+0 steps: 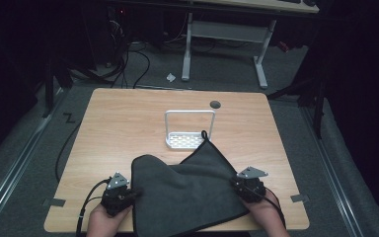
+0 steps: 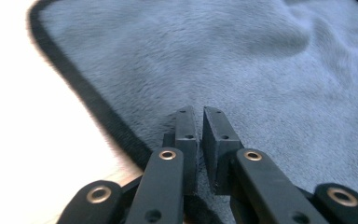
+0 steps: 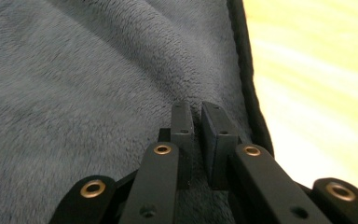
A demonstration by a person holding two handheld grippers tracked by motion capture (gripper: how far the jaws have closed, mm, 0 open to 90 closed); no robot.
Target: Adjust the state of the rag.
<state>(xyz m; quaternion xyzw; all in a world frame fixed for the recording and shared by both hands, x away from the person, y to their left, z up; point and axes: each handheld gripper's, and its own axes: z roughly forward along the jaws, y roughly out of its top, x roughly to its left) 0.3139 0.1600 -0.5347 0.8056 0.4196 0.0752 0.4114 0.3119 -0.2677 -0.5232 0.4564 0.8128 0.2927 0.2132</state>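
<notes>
A dark grey towel with a black hem lies rumpled on the near half of the wooden table; its far corner reaches the white rack. My left gripper is at the towel's left edge, and in the left gripper view its jaws stand almost together on the towel just inside the hem. My right gripper is at the towel's right edge; the right gripper view shows it pinching a fold of towel beside the hem.
A small white rack with an upright handle frame stands at the table's middle. A round cable hole sits near the far edge. Behind the table are a white desk frame and floor cables.
</notes>
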